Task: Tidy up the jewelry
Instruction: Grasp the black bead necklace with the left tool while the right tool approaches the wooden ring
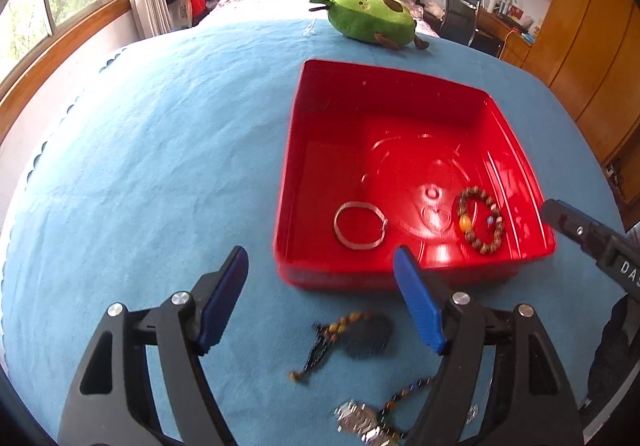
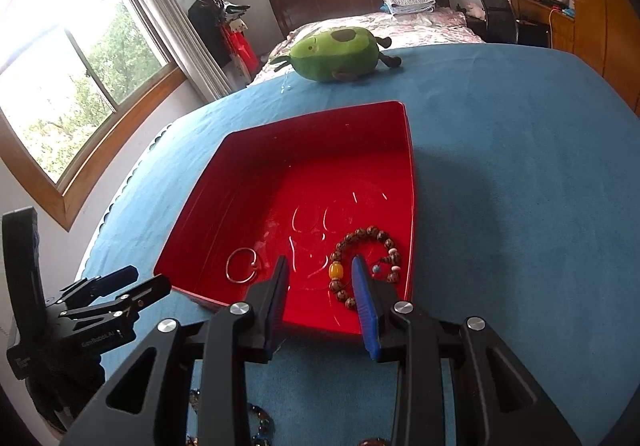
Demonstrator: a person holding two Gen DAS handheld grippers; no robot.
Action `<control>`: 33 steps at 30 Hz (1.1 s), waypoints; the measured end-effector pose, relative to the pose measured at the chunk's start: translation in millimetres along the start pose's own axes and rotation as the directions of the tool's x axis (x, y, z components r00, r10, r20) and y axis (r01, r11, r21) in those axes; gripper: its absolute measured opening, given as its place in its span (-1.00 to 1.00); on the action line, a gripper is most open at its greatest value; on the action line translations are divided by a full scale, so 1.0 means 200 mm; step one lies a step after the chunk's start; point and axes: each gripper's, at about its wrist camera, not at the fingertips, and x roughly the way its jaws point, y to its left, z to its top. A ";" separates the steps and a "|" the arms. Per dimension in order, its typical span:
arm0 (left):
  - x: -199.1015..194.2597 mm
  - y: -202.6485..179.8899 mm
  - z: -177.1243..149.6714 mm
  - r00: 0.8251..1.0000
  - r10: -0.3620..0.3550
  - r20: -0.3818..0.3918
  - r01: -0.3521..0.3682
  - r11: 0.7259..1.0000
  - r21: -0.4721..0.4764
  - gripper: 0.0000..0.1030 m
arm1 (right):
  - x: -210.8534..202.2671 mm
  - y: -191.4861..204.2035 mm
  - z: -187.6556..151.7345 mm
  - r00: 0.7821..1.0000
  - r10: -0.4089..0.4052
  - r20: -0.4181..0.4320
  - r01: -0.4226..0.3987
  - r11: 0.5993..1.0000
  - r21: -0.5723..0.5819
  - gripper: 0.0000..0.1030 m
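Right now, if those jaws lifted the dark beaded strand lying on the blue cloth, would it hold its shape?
Probably not: the dark beaded strand lies bent and trailing, so it likely droops. Its small round beads may slip from a shallow pinch. It looks light.

We see a bangle (image 1: 360, 224) lying left of a beaded bracelet (image 1: 480, 220) in the bin (image 1: 292, 150) on the bed cover (image 1: 160, 166) — loose jewelry (image 1: 340, 342) before it, a plush avocado (image 1: 370, 20) behind.

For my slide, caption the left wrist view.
Open left gripper over dark beads on blue cloth; red tray holds two bracelets.
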 end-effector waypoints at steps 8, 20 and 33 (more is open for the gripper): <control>-0.01 -0.01 -0.21 0.998 -0.036 -0.055 0.037 0.999 0.007 0.52 | -0.12 -0.02 -0.21 1.000 0.013 -0.020 -0.013 1.000 -0.008 -0.26; 0.18 -0.07 -0.26 0.994 -0.026 -0.108 0.029 0.999 0.028 0.54 | -0.11 -0.15 -0.40 0.997 0.040 -0.068 -0.038 0.999 0.024 -0.23; 0.26 -0.12 -0.28 0.992 -0.045 -0.120 0.054 0.996 0.072 -0.09 | -0.08 -0.15 -0.44 0.996 0.035 -0.086 -0.034 0.999 0.017 -0.18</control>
